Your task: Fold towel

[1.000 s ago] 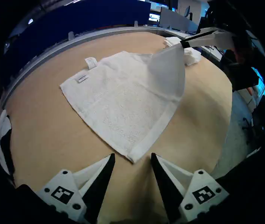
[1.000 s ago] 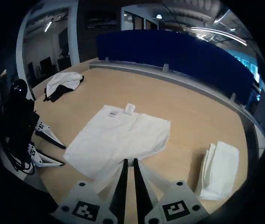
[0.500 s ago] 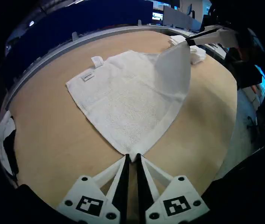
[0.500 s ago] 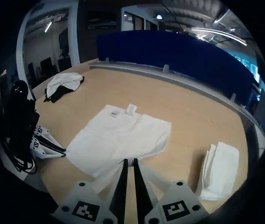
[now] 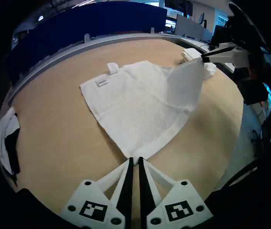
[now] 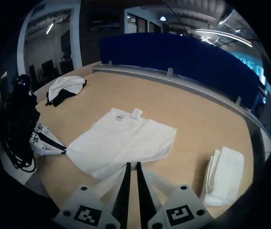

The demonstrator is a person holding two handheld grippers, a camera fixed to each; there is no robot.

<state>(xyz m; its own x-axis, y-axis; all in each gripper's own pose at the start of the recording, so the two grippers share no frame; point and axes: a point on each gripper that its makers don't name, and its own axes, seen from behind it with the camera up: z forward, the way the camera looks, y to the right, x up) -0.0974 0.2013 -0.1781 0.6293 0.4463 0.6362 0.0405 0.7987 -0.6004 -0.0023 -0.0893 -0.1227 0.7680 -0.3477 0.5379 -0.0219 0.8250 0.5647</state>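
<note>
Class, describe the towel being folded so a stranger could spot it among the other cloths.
On the wooden table before the blue screen, look in the middle. The towel lies spread open with tags on its far edge, unlike the folded stack and the crumpled heap.

Towel on table, stack seemingly beside

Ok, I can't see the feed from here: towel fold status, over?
Left gripper shut on towel, near corner, low. Right gripper shut on the next corner, lifted. Far edge flat on table. Folded towels lie aside, out of the fold's path.
</note>
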